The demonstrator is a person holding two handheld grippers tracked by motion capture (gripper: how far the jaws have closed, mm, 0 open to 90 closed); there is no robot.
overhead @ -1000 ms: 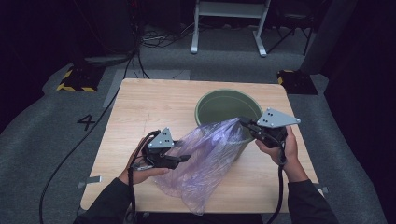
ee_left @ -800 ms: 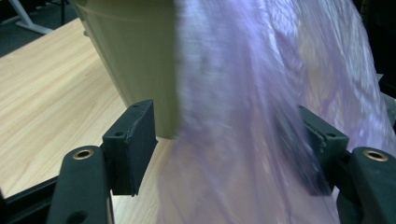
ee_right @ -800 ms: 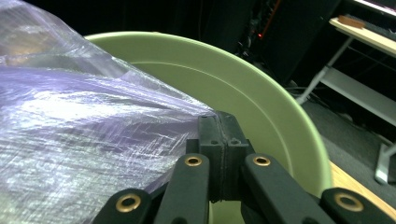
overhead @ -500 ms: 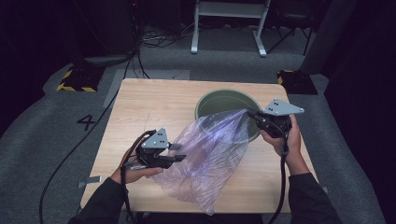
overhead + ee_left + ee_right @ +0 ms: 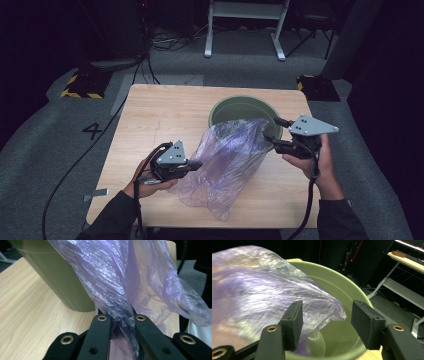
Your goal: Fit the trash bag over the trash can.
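Between the left tool's (image 5: 119, 321) closed jaws, purple bag (image 5: 117, 285) bunched tight.

I'm wearing dark long sleeves (image 5: 112, 217) on both arms. My left tongs (image 5: 196, 164) are showing black jaws with brass-ringed screw holes and a grey three-cornered plate on top. My right tongs (image 5: 272, 129) are carrying the same grey plate, dotted with small holes. Black cables are trailing from both.
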